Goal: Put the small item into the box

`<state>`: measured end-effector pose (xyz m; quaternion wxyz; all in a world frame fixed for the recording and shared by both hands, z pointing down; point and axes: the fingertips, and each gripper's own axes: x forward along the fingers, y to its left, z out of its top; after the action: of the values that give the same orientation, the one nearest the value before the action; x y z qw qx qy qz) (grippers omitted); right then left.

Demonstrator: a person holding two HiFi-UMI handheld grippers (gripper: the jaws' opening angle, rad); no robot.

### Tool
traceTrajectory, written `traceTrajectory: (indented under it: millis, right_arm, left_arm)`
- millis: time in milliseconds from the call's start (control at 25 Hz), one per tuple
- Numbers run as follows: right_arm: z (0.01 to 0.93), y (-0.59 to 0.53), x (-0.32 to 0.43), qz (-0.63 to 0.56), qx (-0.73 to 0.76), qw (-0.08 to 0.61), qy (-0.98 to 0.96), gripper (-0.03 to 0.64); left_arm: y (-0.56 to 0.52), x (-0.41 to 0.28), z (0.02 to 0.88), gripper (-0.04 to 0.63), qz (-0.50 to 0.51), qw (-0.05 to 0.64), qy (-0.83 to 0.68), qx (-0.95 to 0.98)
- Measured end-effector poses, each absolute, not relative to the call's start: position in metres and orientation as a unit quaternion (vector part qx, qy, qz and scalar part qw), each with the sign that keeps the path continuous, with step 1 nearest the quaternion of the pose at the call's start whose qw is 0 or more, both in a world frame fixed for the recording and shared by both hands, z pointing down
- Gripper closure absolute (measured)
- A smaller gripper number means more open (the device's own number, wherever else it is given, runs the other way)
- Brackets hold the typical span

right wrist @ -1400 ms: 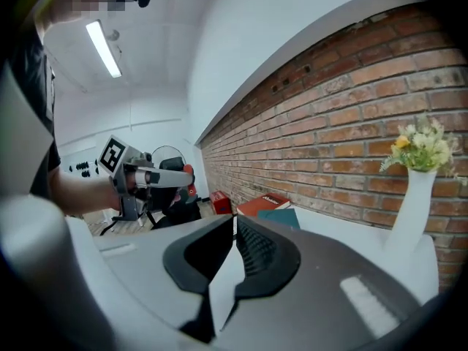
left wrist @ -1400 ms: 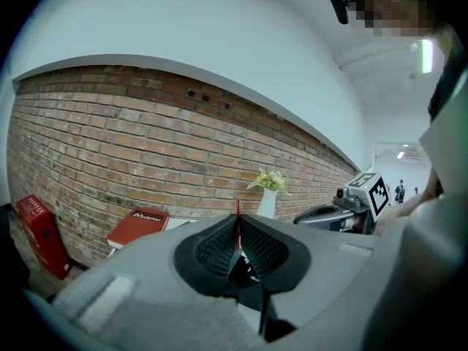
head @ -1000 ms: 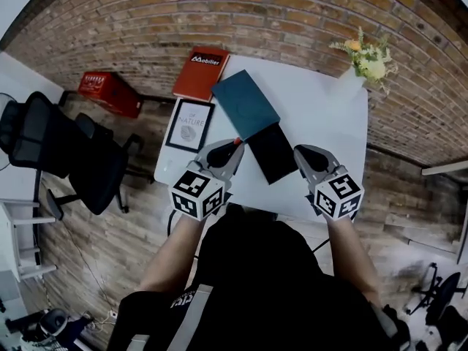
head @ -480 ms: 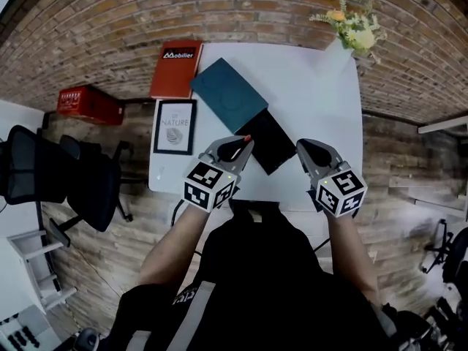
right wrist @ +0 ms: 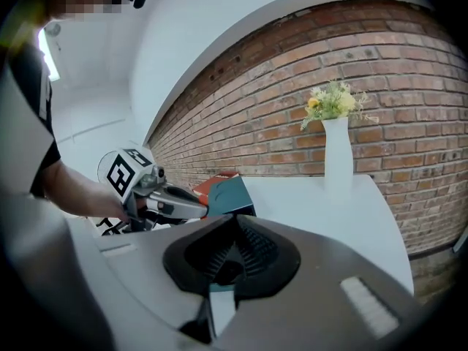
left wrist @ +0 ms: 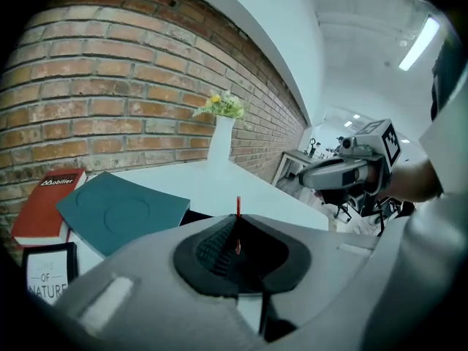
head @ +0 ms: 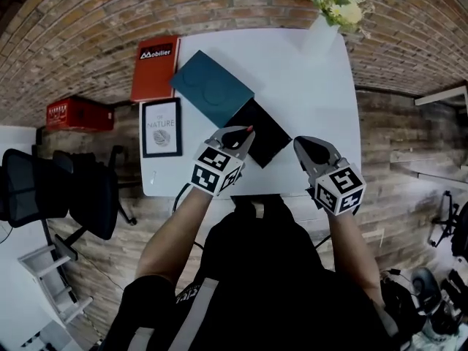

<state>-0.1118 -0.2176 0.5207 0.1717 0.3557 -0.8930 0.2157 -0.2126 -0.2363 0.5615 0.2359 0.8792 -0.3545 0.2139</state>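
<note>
While the left gripper [head: 240,134] clamps the thin red small item [left wrist: 238,205] over the flat black box [head: 265,129], the right gripper [head: 306,148] is closed and empty, so insertion remains.

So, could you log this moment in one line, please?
left gripper: shut on red item | right gripper: shut, empty | black box: on table

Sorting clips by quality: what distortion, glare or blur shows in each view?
Head view: heavy fisheye bows the brick wall around the white table. Left gripper view: dark corners, bright ceiling strip light glares. Right gripper view: dark corners too, wall lines curved.
</note>
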Motion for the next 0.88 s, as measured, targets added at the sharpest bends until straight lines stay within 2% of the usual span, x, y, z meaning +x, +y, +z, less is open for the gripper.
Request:
traceTrajectory:
  millis: [680, 880]
  right_arm:
    - [0.52, -0.22, -0.08, 0.224, 0.382, 0.166, -0.881, 0.609]
    - [0.523, -0.22, -0.076, 0.228, 0.382, 0.168, -0.88, 0.609]
  left_arm:
    - [-0.24, -0.182, 0.625, 0.575, 0.35, 0.201, -0.274, 0.873]
    - [-0.237, -0.178, 0.631, 0.574, 0.378, 0.21, -0.251, 0.866]
